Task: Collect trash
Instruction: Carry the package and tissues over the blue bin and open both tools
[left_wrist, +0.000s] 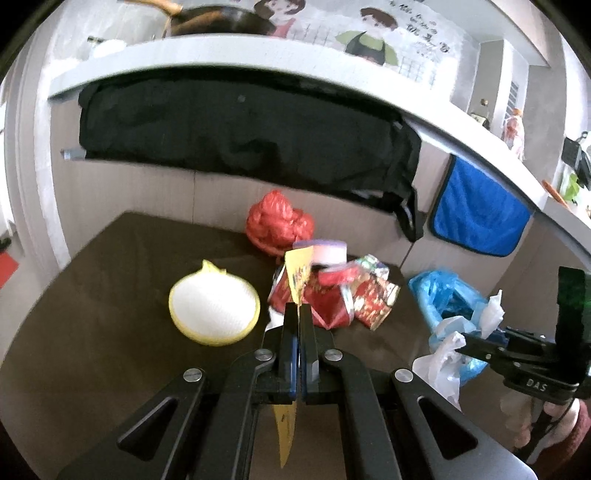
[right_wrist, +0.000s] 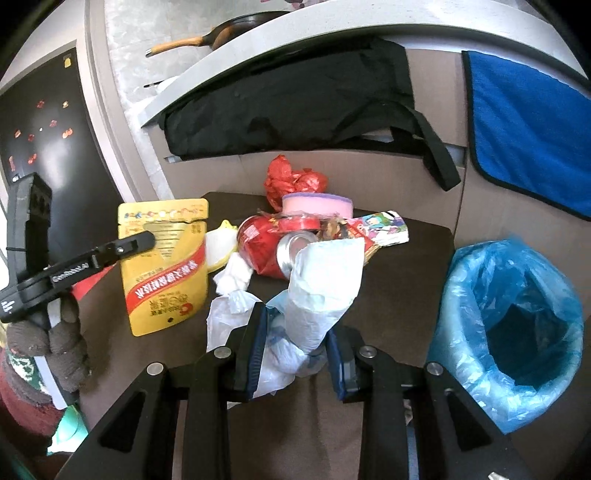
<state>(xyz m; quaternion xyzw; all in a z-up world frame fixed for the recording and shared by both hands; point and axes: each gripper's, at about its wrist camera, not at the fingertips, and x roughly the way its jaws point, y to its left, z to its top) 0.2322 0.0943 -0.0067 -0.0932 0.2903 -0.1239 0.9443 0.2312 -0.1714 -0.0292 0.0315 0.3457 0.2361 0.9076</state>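
**Two grippers, each holding one piece of trash**

Left wrist view: the left gripper (left_wrist: 298, 310) has its jaws fully closed on a yellow pouch (left_wrist: 298, 273), seen edge-on above the dark table (left_wrist: 110, 295). The other tool's body reads "DAS".

Right wrist view: the right gripper (right_wrist: 295, 332), jaws narrow, clamps crumpled white tissue (right_wrist: 317, 288). The pouch shows red-banded print, unreadable; beside it, a red can (right_wrist: 269, 247). The blue-lined bin (right_wrist: 517, 325) stands right.

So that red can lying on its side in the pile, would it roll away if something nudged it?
Probably not far: the red can lies on its side but is hemmed in by wrappers and crumpled tissue. It looks empty, so likely light and easily dented.
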